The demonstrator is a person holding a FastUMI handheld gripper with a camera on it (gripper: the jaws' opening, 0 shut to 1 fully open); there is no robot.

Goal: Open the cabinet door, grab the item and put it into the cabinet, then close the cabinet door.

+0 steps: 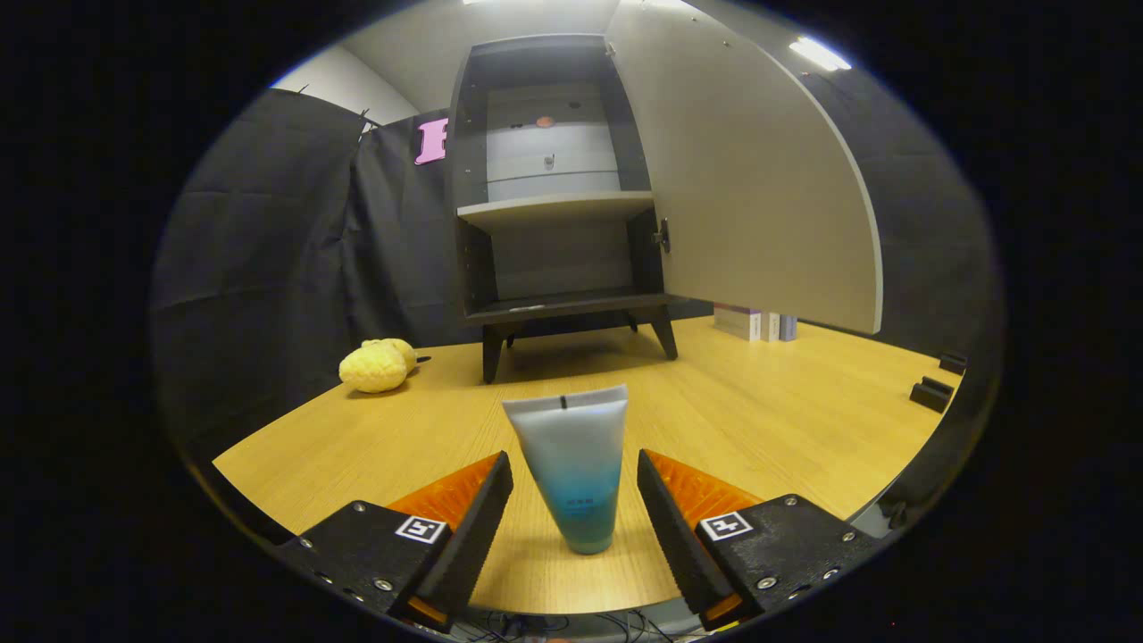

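Note:
A soft tube (573,464), pale grey fading to blue at its lower cap end, stands upright on the wooden table (768,420). It is between the two fingers of my gripper (574,478), which is open, with a gap on each side of the tube. Beyond it stands a small dark cabinet (554,201) on legs. Its door (746,170) is swung wide open to the right, with a dark handle (662,236) at its edge. Inside I see a pale shelf (554,210) and a dark bottom floor, both bare.
A yellow plush toy (379,364) lies on the table left of the cabinet. Some small boxes (755,323) stand behind the open door on the right. Two dark blocks (933,391) sit near the table's right edge. Black cloth walls close in the back and left.

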